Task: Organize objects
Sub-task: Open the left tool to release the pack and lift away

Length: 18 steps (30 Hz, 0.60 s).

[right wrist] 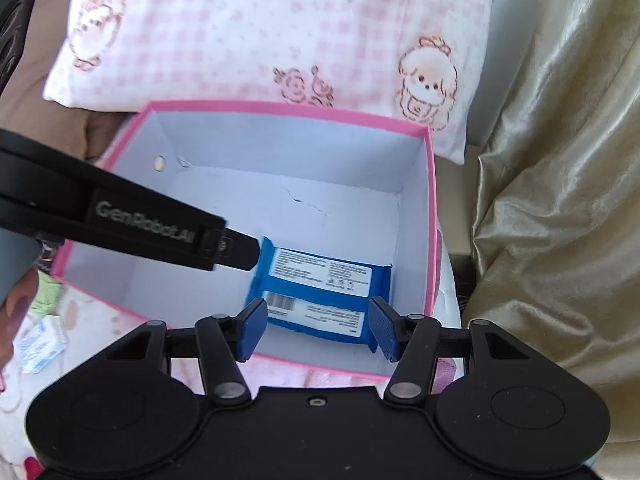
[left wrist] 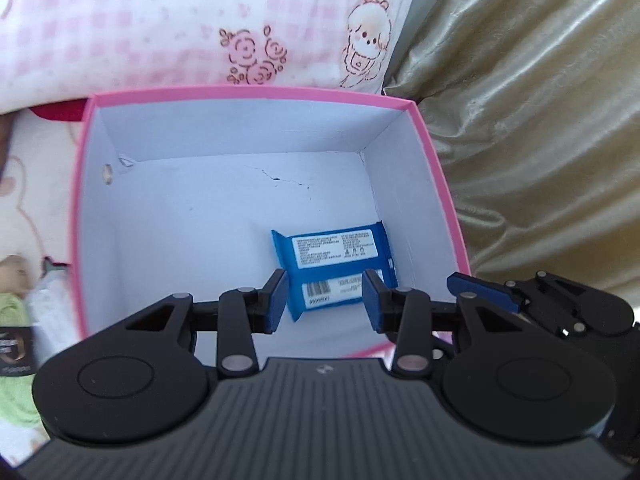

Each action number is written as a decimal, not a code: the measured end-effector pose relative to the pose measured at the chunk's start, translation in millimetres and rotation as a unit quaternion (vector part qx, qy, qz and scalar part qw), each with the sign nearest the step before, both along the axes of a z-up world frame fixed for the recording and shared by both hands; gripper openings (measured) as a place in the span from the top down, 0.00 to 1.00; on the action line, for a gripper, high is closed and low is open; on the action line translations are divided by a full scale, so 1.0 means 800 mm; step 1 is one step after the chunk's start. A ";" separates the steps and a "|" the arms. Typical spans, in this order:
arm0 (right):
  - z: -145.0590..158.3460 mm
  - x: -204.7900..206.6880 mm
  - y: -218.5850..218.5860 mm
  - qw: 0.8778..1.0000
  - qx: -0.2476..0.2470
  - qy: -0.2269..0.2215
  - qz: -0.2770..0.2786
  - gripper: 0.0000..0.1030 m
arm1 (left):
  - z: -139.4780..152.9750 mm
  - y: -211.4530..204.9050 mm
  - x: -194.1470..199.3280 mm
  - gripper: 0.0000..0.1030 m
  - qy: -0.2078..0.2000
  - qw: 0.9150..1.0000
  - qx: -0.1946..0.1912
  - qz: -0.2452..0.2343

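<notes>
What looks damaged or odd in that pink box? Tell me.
The pink-rimmed white cardboard box has a thin dark crack across its floor and a small tear in the far left corner. The blue plastic packet lies label-up, intact.

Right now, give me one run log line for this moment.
stage: packet placed | blue packet: flat on floor of pink box, right near corner | left gripper: open, empty | right gripper: open, empty

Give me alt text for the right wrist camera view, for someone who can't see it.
A blue packet lies in the near right corner of an otherwise empty pink box with white inside. The right gripper hovers over it, fingers apart, holding nothing. The left gripper reaches in from the left; a pink-checked pillow lies behind the box.
</notes>
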State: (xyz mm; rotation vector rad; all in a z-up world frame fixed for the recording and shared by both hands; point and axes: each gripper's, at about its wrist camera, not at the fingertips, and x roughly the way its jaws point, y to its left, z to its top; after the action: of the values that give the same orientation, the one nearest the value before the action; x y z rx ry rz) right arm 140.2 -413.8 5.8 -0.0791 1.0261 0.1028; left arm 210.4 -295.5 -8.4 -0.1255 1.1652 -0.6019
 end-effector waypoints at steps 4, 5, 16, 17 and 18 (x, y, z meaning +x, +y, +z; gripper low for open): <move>0.036 -0.036 0.020 0.999 0.012 -0.017 0.040 0.31 | 0.038 0.032 -0.031 0.63 -0.015 1.000 0.015 -0.009; 0.045 -0.048 0.028 0.998 0.009 -0.025 0.051 0.30 | 0.047 0.039 -0.039 0.62 -0.019 1.000 0.018 -0.011; 0.101 -0.123 0.102 0.984 0.036 -0.060 0.164 0.22 | 0.121 0.136 -0.128 0.56 -0.042 0.997 0.060 -0.011; 0.103 -0.130 0.113 0.981 0.037 -0.063 0.180 0.21 | 0.123 0.144 -0.135 0.55 -0.041 0.997 0.063 -0.010; 0.103 -0.135 0.122 0.978 0.037 -0.064 0.194 0.20 | 0.124 0.154 -0.142 0.55 -0.039 0.997 0.067 -0.009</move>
State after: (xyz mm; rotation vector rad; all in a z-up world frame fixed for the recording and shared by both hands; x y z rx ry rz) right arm 32.6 -316.2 88.3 -0.2152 0.8668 0.4855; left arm 97.1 -172.3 90.7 0.0223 1.1276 -0.5385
